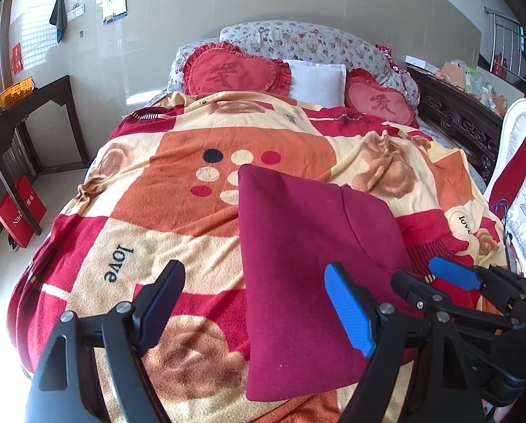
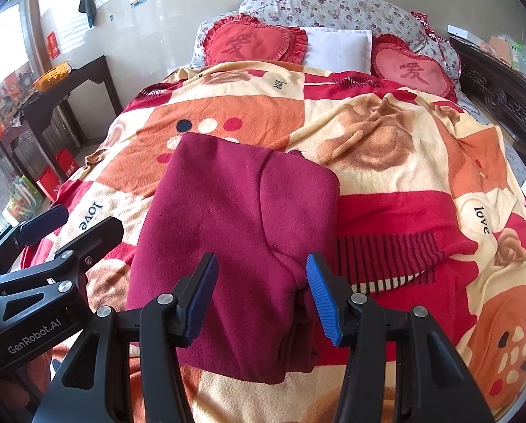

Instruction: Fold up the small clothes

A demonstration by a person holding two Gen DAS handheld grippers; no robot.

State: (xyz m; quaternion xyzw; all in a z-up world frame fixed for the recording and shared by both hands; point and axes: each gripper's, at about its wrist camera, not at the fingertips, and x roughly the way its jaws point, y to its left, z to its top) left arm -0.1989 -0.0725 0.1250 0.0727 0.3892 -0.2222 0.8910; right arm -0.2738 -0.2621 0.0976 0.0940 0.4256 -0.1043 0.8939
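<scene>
Progress: maroon garment [image 2: 234, 239] is seen folded into a compact rectangle at frame centre on the bed blanket [image 2: 386, 134] | left gripper [image 1: 259, 312] held wide open, empty | right gripper [image 2: 263, 299] half open, nothing gripped | folding judged nearly done.

- A patterned blanket [image 1: 178, 190] covers the bed.
- Two red heart cushions [image 1: 234, 70] flank a white pillow [image 1: 319, 79].
- An orange basket [image 1: 14, 90] sits on a dark side table [image 1: 33, 112].
</scene>
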